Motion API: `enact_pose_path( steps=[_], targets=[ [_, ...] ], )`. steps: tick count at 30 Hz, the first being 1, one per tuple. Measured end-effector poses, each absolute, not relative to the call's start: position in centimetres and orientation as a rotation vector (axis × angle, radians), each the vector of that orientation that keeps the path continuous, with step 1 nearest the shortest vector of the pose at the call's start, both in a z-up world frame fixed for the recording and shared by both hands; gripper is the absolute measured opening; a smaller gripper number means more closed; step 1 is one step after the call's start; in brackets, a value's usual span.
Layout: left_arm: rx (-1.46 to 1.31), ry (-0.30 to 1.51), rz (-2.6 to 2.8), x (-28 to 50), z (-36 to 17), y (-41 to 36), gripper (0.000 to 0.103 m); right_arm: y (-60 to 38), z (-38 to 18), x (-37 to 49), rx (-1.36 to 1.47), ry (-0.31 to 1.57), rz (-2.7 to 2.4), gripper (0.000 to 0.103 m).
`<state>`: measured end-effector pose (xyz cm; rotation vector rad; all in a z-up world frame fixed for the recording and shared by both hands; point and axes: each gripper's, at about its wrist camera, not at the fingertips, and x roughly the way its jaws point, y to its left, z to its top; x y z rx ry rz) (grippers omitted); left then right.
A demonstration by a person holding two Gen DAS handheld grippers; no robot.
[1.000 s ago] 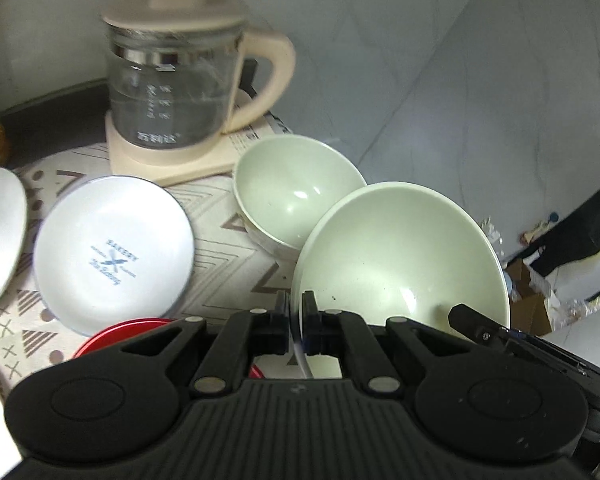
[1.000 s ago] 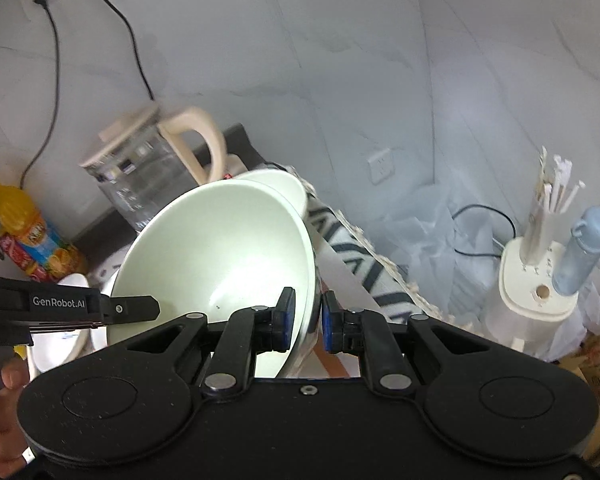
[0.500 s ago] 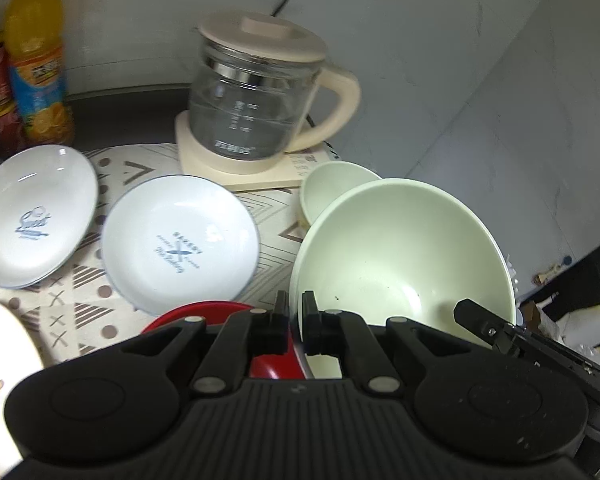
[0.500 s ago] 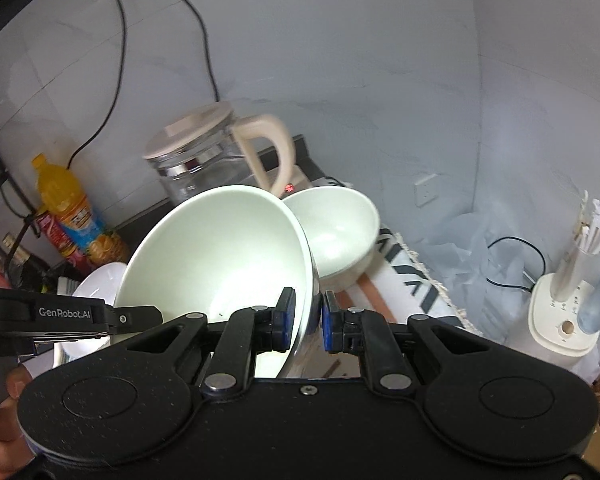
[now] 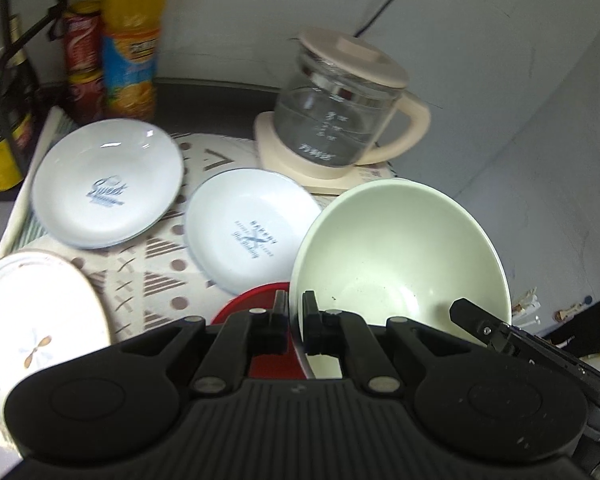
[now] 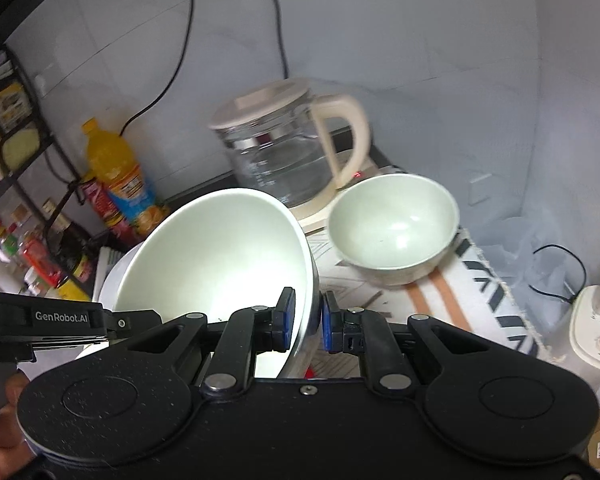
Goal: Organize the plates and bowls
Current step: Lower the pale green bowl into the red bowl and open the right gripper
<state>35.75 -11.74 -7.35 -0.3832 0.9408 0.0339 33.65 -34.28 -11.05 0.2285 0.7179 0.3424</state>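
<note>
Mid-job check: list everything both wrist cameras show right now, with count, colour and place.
Large bowl: one, pale green, tilted, rim gripped by both tongs.
Small bowl: one, pale green, on the patterned mat, right of the kettle.
Printed plates: two, white with blue lettering, on the mat; "Sweet" at the back left, "Bakery" at centre.
Floral plate: one, white, near left.
Red dish: one, partly hidden under the large bowl.
Kettle: one, glass with cream lid, on its base at the back.
Juice bottle: one, orange, back left.
Left tongs: black, shut on the rim.
Right tongs: black with blue pads, shut on the rim.
</note>
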Motion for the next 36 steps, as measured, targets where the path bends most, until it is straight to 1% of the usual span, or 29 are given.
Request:
enact_pose_path(
  steps=[12, 28, 32, 36],
  targets=[
    [-0.443, 1.012, 0.084, 34.1, -10.4, -9.8, 0.004, -31.5, -12.7, 33.6, 0.187, 0.789, 0.401, 0.014],
    [-0.510, 1.138, 0.062, 34.9, -15.8, -10.1, 0.004, -30.7, -15.2, 33.8, 0.062, 0.871, 0.373, 0.015],
    [-0.509, 1.158, 0.067, 35.2, -16.4, -9.9, 0.006, -30.4, -15.6, 34.2, 0.052, 0.889, 0.379, 0.014],
    [-0.483, 1.178, 0.073, 35.7, -15.9, -10.0, 0.008, -30.0, -15.9, 34.5, 0.034, 0.893, 0.380, 0.012]
  ],
)
